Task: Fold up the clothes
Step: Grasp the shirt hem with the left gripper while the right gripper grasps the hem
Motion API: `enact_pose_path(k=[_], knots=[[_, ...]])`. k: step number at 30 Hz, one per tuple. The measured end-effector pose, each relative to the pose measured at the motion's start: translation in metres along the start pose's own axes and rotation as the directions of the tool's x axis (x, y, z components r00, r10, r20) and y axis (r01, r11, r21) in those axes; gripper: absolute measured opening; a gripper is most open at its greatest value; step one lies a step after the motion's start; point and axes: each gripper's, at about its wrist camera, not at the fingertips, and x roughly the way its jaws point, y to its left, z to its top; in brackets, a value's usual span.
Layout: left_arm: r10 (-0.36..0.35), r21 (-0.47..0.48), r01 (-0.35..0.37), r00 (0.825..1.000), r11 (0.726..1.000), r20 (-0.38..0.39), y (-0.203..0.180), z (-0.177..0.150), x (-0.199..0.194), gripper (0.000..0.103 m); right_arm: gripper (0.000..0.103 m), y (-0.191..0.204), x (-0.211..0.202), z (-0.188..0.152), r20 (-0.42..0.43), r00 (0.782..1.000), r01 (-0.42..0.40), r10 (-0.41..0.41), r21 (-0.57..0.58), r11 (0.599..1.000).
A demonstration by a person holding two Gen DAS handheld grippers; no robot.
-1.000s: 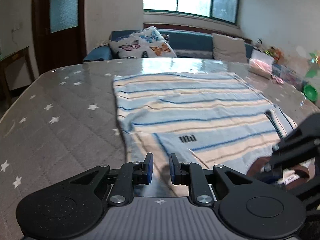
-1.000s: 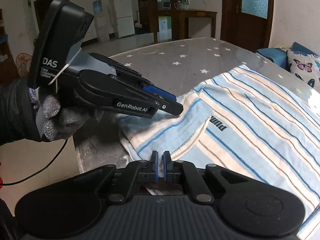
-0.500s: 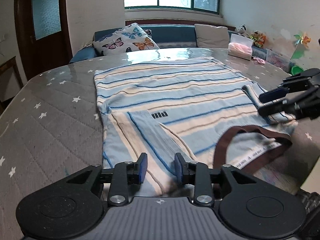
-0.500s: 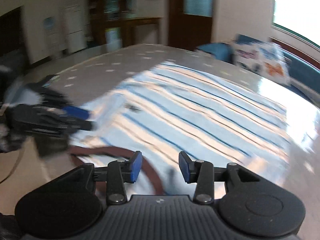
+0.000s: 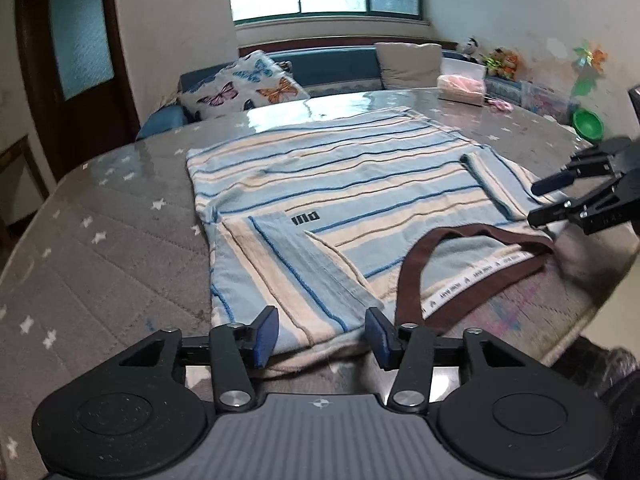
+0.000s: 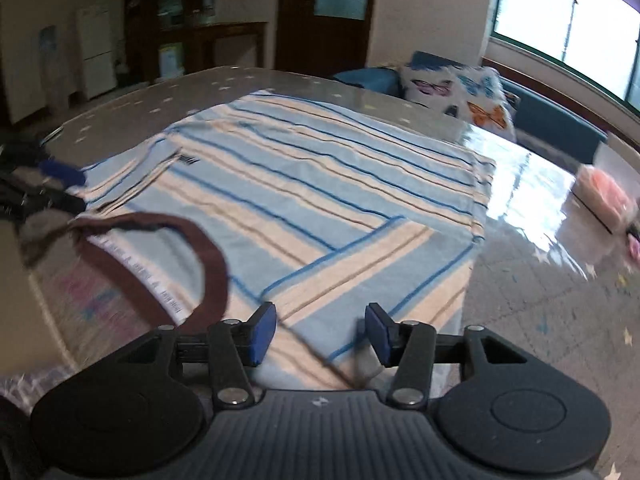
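The striped shirt (image 5: 340,200) lies flat on the star table (image 5: 100,260), its brown collar (image 5: 460,264) at the near edge, with both sleeves folded onto its body. The left gripper (image 5: 322,330) sits by the shirt's near left corner and the right gripper (image 6: 320,330) by its near right corner; both jaws are opening, with nothing pinched. The sleeve step looks done. Next, each gripper probably needs a fresh hold to fold the shirt over. Beyond the shirt, a clear box (image 5: 460,80) holds something pink.
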Motion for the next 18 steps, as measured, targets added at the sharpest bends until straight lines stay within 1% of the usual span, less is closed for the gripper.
enact_pose_path(k=[3, 5, 10, 13, 16, 18], knots=[[0.006, 0.075, -0.005, 1.000, 0.997, -0.010, -0.005, -0.005, -0.007, 0.054, 0.053, 0.004, -0.011, -0.002, 0.000, 1.000, -0.011, 0.011, -0.043, 0.999], [0.027, 0.123, -0.024, 1.000, 0.992, -0.016, -0.007, -0.009, -0.007, 0.054, 0.057, 0.004, -0.020, -0.004, -0.007, 1.000, -0.023, 0.023, -0.068, 0.997], [0.062, 0.211, -0.059, 0.998, 0.976, -0.007, -0.008, -0.013, -0.003, 0.054, 0.057, 0.002, -0.029, -0.014, -0.049, 0.999, -0.022, 0.015, -0.132, 0.991], [0.082, 0.252, -0.077, 0.997, 0.965, -0.009, -0.006, -0.013, 0.001, 0.054, 0.057, -0.001, -0.025, -0.017, -0.060, 0.998, -0.021, 0.013, -0.138, 0.990], [0.070, 0.287, -0.061, 0.997, 0.956, -0.019, -0.002, -0.013, 0.005, 0.054, 0.056, -0.006, -0.019, -0.017, -0.068, 0.998, -0.028, 0.019, -0.122, 0.992], [0.060, 0.302, -0.049, 0.998, 0.952, -0.028, 0.000, -0.014, 0.010, 0.054, 0.052, -0.011, -0.016, -0.015, -0.074, 0.997, -0.029, 0.021, -0.104, 0.994]])
